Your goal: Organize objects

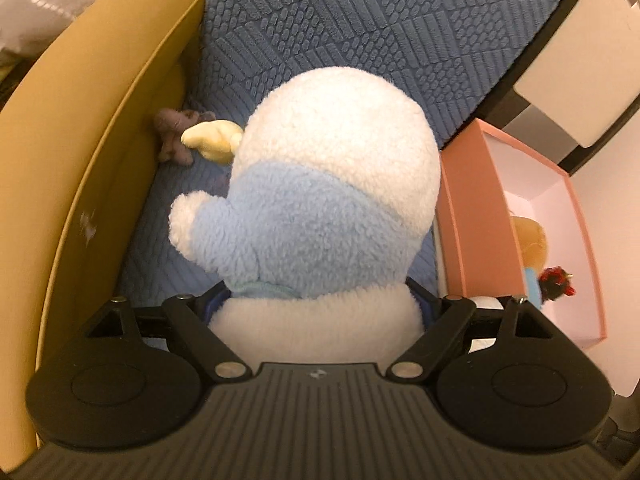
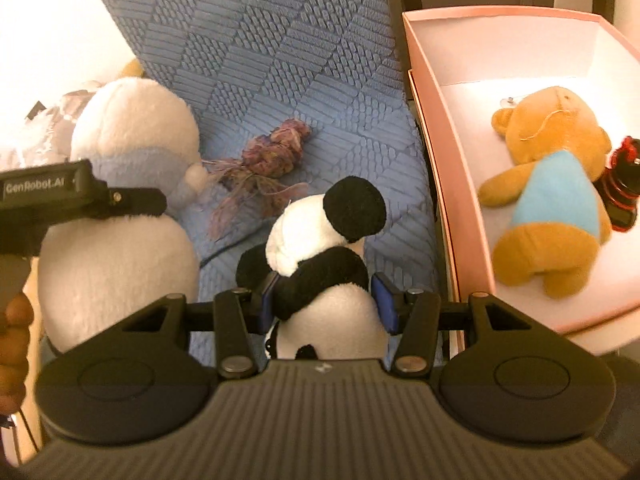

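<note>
My left gripper [image 1: 320, 300] is shut on a big white and light-blue plush toy [image 1: 320, 184], held around its middle over the blue quilted cover [image 1: 360, 32]. The same plush [image 2: 128, 184] and the left gripper's body [image 2: 60, 196] show at the left of the right wrist view. My right gripper [image 2: 326, 300] is shut on a small panda plush [image 2: 324, 252], its blue pads [image 2: 267, 300] pressing the panda's sides. The pink box [image 2: 440, 128] stands to the right and holds an orange bear in a blue shirt [image 2: 552, 200] and a red and black toy [image 2: 622, 192].
A purple-brown yarn toy [image 2: 272, 160] lies on the blue cover [image 2: 280, 40] beyond the panda. A small brown plush [image 1: 172, 136] lies by the mustard-yellow board [image 1: 80, 120] at the left. The pink box [image 1: 468, 216] also shows right of the big plush.
</note>
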Available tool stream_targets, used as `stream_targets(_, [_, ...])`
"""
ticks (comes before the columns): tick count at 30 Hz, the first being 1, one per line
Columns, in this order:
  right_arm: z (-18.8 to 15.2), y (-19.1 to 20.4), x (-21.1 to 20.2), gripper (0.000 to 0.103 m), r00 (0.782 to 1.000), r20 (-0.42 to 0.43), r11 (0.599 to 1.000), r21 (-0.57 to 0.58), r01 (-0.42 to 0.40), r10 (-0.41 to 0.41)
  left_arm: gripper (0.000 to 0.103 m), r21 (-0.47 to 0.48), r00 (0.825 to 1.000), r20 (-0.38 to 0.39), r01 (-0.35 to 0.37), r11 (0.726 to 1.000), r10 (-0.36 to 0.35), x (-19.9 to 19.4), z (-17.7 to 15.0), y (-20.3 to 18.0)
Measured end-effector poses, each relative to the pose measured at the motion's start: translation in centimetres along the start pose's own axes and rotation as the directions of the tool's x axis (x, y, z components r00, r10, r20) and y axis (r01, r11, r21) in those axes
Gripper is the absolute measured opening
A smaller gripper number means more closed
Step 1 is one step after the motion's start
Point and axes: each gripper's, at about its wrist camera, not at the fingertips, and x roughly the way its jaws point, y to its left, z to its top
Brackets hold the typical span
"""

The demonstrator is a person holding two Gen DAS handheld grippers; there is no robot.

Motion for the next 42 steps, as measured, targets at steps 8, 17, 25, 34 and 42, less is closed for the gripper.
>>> stream_targets(8, [-0.3, 0.7, -5.0, 0.052, 0.999, 0.036, 1.000, -0.015, -0.015, 0.016, 0.087, -0.042, 0.999, 0.022, 0.028, 0.999, -0.027, -4.4, -2.9, -2.1])
stream_targets(17, [1.6, -0.9, -11.0, 0.052, 0.993, 0.109, 0.999, -0.011, -0.048, 0.048, 0.087, -0.028, 0.991, 0.062, 0.124, 0.992, -0.122, -7.9, -3.1, -7.9])
stream_targets(25, [3.5, -4.4, -15.6, 0.052, 0.983, 0.175, 0.998, 0.016, -0.053, 0.049, 0.087, 0.036, 0.981, 0.099, 0.166, 0.986, -0.168, -9.9, -2.3, -14.6])
stream_targets(34, [5.3, -9.7, -18.0, 0.052, 0.974, 0.226, 0.997, 0.074, -0.017, 0.000, 0.083, 0.078, 0.974, 0.089, 0.202, 0.976, -0.208, -8.2, -1.2, -21.8])
stream_targets(42, [6.8, -17.0, -16.7, 0.052, 0.973, 0.216, 0.984, 0.174, 0.050, -0.087, 0.082, 0.093, 0.972, 0.039, 0.226, 0.970, -0.230, -3.1, 1.1, -27.2])
